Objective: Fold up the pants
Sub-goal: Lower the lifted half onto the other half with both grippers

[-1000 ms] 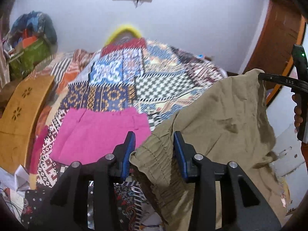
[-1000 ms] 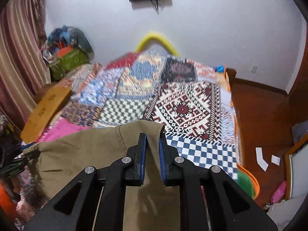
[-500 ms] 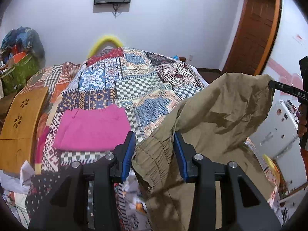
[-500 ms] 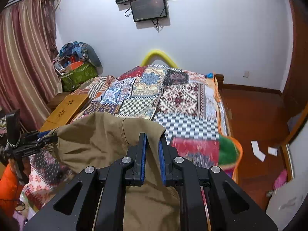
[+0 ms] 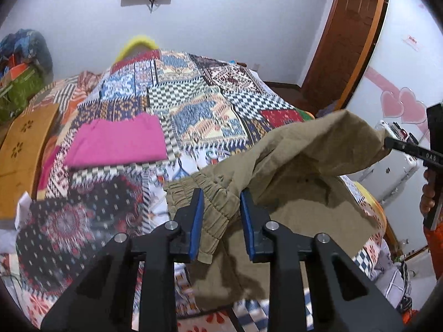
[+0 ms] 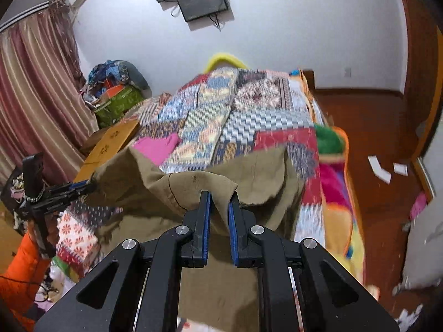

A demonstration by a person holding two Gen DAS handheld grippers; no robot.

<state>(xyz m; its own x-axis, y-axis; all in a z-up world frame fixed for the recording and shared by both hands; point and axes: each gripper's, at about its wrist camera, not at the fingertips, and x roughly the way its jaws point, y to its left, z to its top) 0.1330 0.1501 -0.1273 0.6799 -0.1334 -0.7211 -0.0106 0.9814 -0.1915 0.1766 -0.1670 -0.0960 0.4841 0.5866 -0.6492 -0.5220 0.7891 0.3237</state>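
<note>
The olive-khaki pants [image 5: 299,171] hang in the air between my two grippers, above the near end of the patchwork bed. My left gripper [image 5: 221,213] is shut on the gathered elastic waistband [image 5: 213,191]. My right gripper [image 6: 219,213] is shut on another edge of the pants [image 6: 193,191], and its tip shows in the left wrist view [image 5: 387,142] at the cloth's far right corner. The left gripper shows in the right wrist view [image 6: 90,185] at the cloth's left corner. The fabric sags between them and drapes down below.
A folded pink garment [image 5: 119,141] lies on the patchwork quilt [image 5: 199,105] to the left. A wooden board [image 5: 19,149] lines the bed's left side. A cluttered pile [image 6: 116,88] stands by the curtain. A wooden floor with paper scraps [image 6: 382,168] lies right of the bed.
Both grippers have carried the pants back and lower toward the near end of the bed. The cloth now sags more between them. Both grips have held.
</note>
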